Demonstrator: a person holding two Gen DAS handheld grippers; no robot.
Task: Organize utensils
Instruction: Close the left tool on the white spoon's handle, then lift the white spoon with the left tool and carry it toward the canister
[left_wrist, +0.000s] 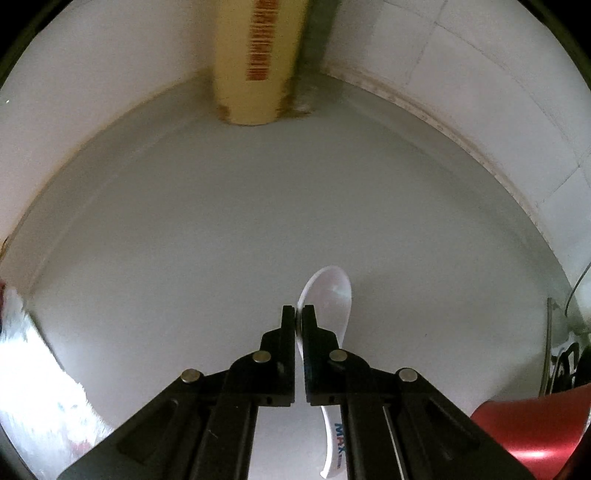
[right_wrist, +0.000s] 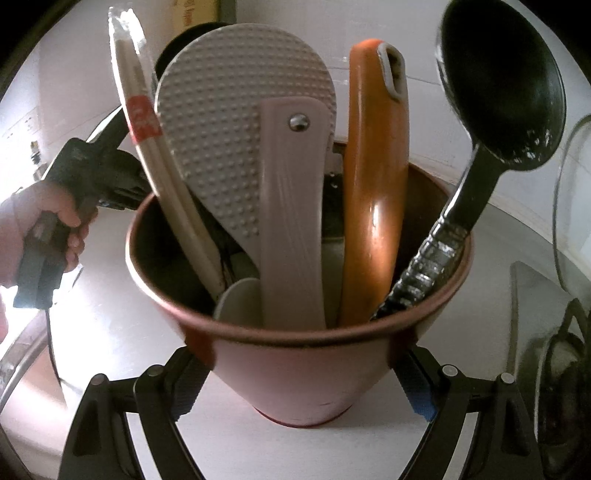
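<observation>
The left gripper (left_wrist: 298, 314) is pinching a white plastic spoon (left_wrist: 330, 291) between its closed jaws, the bowl poking past the fingertips and the printed handle trailing back beneath the tool, above the pale grey countertop (left_wrist: 184, 240). Only the left wrist view is showing this spoon; it is also showing a yellowish column (left_wrist: 255, 62) with a barcode standing in the corner where white tiled walls (left_wrist: 480, 74) are meeting.

The right wrist view is showing what the other is missing: the right gripper (right_wrist: 301, 373) is clamping a red utensil cup (right_wrist: 295, 369) by its two sides, upright on the counter. Standing inside are a dimpled rice paddle (right_wrist: 236, 122), a beige handle (right_wrist: 291, 221) with a rivet, an orange handle (right_wrist: 373, 184), a black serving spoon (right_wrist: 498, 92), wrapped chopsticks (right_wrist: 136, 110) and a small white spoon (right_wrist: 240, 299). A hand (right_wrist: 40, 221) is gripping the left tool just beside the cup's rim. A glass jar (right_wrist: 572, 206) is sitting at the right edge.
</observation>
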